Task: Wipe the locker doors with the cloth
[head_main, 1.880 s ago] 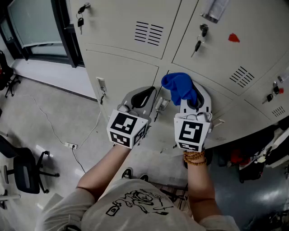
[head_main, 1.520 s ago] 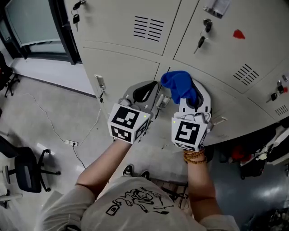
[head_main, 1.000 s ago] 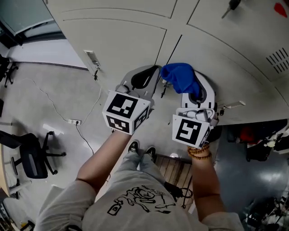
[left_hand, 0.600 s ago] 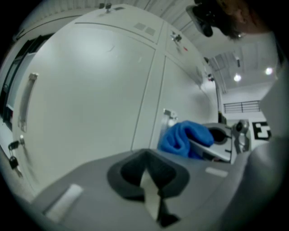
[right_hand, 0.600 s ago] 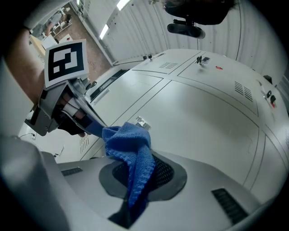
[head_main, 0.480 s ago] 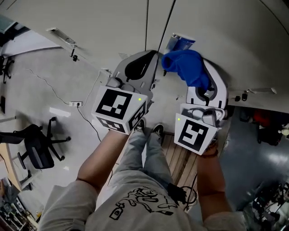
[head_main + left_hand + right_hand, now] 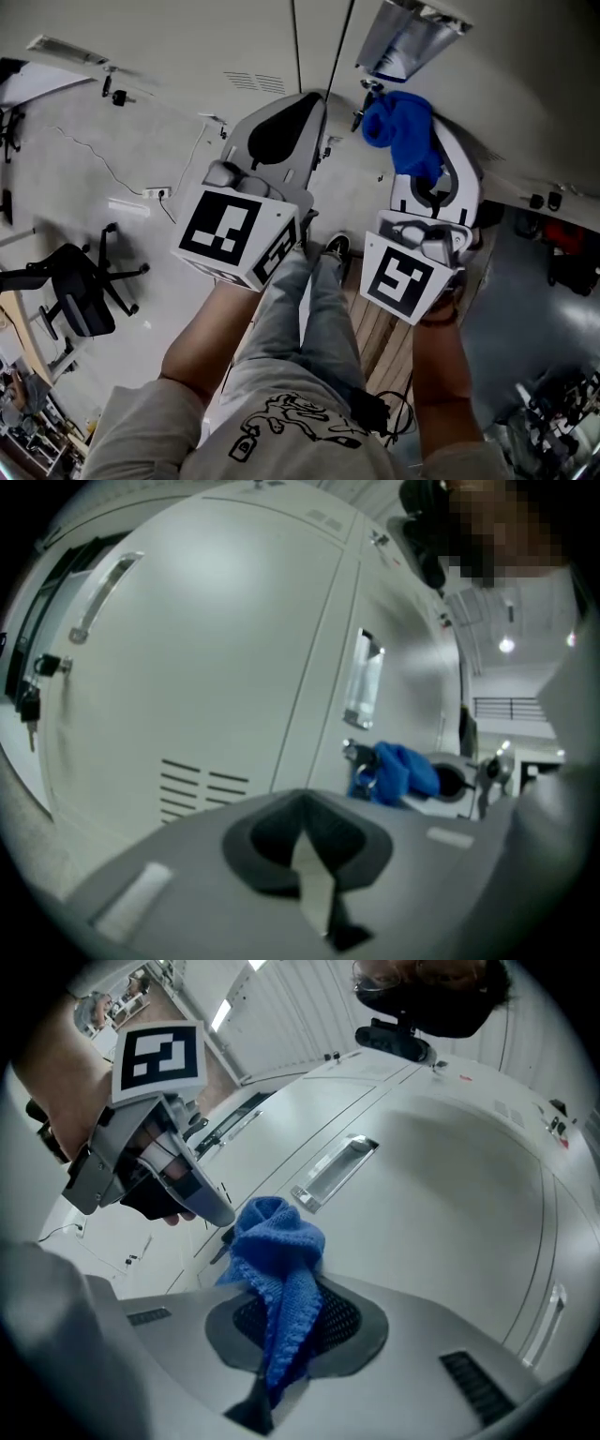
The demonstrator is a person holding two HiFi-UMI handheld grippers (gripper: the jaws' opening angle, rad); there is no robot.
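The blue cloth [image 7: 403, 131] hangs bunched from my right gripper [image 7: 424, 155], whose jaws are shut on it. It sits close to a beige locker door [image 7: 187, 47], just below a clear label holder [image 7: 403, 37] and beside a key [image 7: 361, 108]; I cannot tell if it touches. In the right gripper view the cloth [image 7: 281, 1260] trails down between the pads. My left gripper [image 7: 305, 112] hovers left of the cloth near the door seam, shut and empty. The left gripper view shows the cloth [image 7: 403, 771] to the right and a door with vent slots [image 7: 202, 785].
A bar handle [image 7: 103, 592] and a hanging key [image 7: 37, 672] are on the door to the left. Below lie the grey floor, an office chair [image 7: 80, 291], a power strip with cable [image 7: 155, 192], and wooden slats [image 7: 375, 328] by the person's legs.
Both grippers have dropped from the middle lockers to the lowest row as the head view tipped downward. The cloth stayed in the right gripper and shifted right, under the label holder.
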